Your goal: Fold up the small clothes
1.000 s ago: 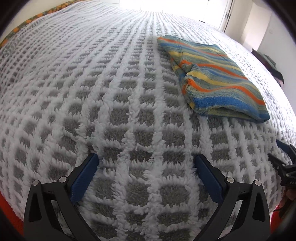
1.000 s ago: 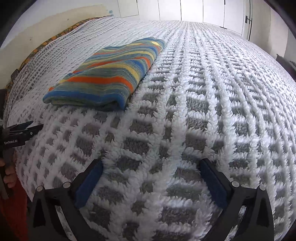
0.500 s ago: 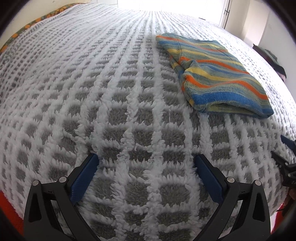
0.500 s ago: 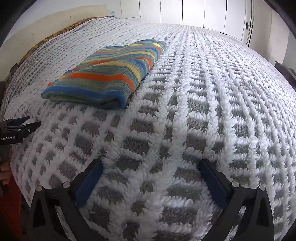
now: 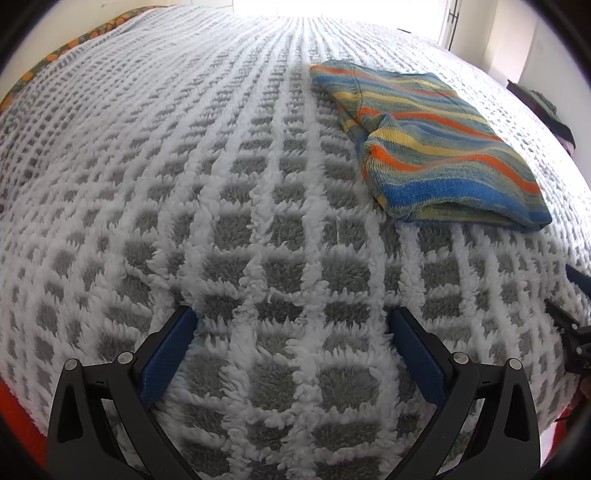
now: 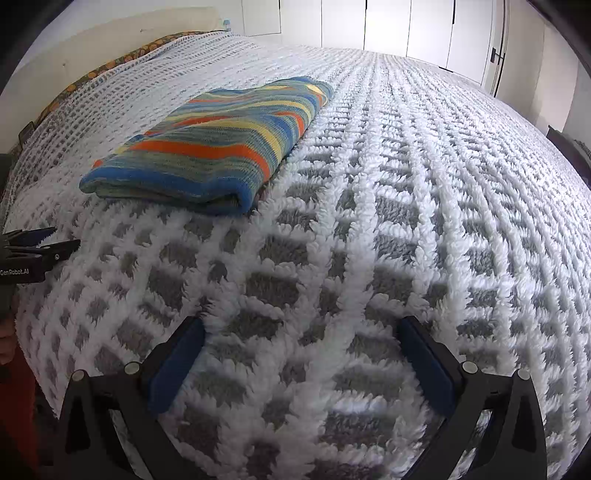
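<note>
Left wrist view: folded striped garment (image 5: pixel 436 147) lies on the checked blanket (image 5: pixel 184 184); left gripper (image 5: pixel 291 325) and right gripper (image 6: pixel 301 332) both gape apart, empty.

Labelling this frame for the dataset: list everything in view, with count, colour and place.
striped garment: 1, blue, orange, yellow and green stripes, folded flat on the blanket, ahead of both grippers and between them.
blanket: 1, white fluffy grid over grey, covers the whole bed.
patterned edge: 1, orange and dark pattern, along the far left border of the blanket.
cupboard doors: several, white, on the wall beyond the bed.
dark item: 1, dark, off the bed at far right; too small to identify.
left gripper: 1, black with blue pads, jaws wide apart over bare blanket, holding nothing.
right gripper: 1, black with blue pads, jaws wide apart over bare blanket, holding nothing.
</note>
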Motion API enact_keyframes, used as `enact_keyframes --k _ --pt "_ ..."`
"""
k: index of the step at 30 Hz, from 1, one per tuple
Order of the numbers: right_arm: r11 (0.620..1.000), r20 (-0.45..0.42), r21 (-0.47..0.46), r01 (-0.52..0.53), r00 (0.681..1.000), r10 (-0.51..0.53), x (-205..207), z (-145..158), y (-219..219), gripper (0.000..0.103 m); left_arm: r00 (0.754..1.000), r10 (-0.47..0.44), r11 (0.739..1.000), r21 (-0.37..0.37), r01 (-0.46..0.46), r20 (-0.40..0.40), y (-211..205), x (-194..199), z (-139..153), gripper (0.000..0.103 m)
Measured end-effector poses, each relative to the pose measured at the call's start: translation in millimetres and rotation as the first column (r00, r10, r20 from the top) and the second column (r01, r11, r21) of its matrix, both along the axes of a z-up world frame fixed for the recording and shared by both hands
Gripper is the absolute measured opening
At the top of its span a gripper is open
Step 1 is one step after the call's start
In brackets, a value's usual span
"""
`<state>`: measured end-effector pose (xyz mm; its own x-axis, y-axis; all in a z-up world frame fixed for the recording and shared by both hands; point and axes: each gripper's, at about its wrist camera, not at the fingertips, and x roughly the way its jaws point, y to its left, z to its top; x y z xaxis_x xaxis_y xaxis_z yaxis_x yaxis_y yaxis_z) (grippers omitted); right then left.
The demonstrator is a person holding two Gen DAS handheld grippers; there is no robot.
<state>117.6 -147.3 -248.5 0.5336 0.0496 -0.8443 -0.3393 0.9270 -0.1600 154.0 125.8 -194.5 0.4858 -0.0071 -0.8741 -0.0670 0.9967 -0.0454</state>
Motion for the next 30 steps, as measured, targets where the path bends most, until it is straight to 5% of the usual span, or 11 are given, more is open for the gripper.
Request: enact_keyframes --k 30 --pt "1.0 0.007 -0.003 -0.001 1.0 0.001 -0.2 -1.5 1.3 0.103 1.0 -0.004 1.0 0.009 0.004 0.011 -0.2 -1.9 -2.0 0.102"
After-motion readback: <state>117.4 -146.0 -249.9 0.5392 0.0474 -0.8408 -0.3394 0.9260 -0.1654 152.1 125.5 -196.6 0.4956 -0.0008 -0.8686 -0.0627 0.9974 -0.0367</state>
